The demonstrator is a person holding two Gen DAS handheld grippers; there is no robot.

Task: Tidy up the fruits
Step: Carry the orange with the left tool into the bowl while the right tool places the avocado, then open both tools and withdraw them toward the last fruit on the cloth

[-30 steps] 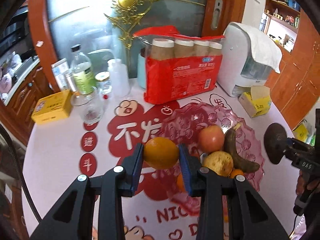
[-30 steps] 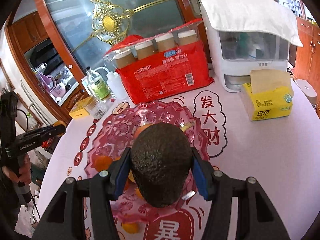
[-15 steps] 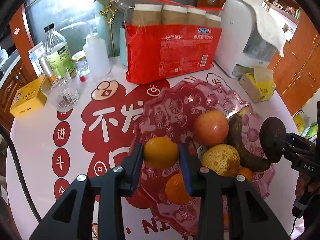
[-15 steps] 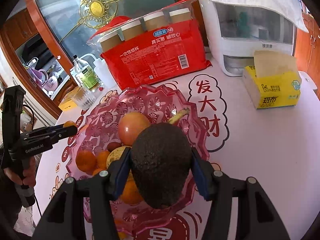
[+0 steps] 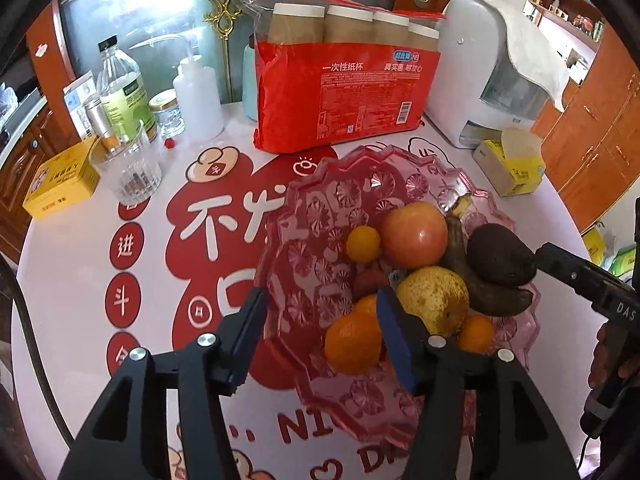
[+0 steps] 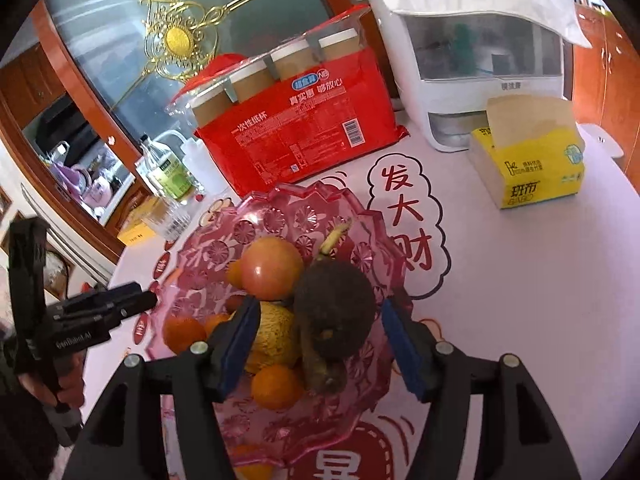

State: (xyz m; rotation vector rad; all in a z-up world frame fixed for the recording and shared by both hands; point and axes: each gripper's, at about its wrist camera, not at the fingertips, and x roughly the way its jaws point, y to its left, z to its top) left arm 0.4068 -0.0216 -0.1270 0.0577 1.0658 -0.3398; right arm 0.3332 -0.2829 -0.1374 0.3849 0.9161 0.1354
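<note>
A pink glass fruit bowl (image 5: 308,224) (image 6: 256,220) holds an apple (image 5: 414,234) (image 6: 272,266), a yellow pear (image 5: 434,300) (image 6: 276,336), a dark banana (image 5: 492,298), several oranges and a small orange (image 5: 363,243) beside the apple. A dark avocado (image 5: 500,256) (image 6: 334,306) rests on the banana. My left gripper (image 5: 320,336) is open and empty over the bowl's near side. My right gripper (image 6: 316,348) is open, its jaws standing apart on either side of the avocado.
A red pack of paper cups (image 5: 344,84) stands behind the bowl. A white appliance (image 5: 492,68) and yellow tissue box (image 6: 532,168) are at the right. A glass (image 5: 128,168), bottles (image 5: 120,88) and a yellow tin (image 5: 60,182) are at the left.
Both grippers moved over the bowl and opened. The left let go of the small orange, now beside the apple. The right let go of the avocado, now on the banana.
</note>
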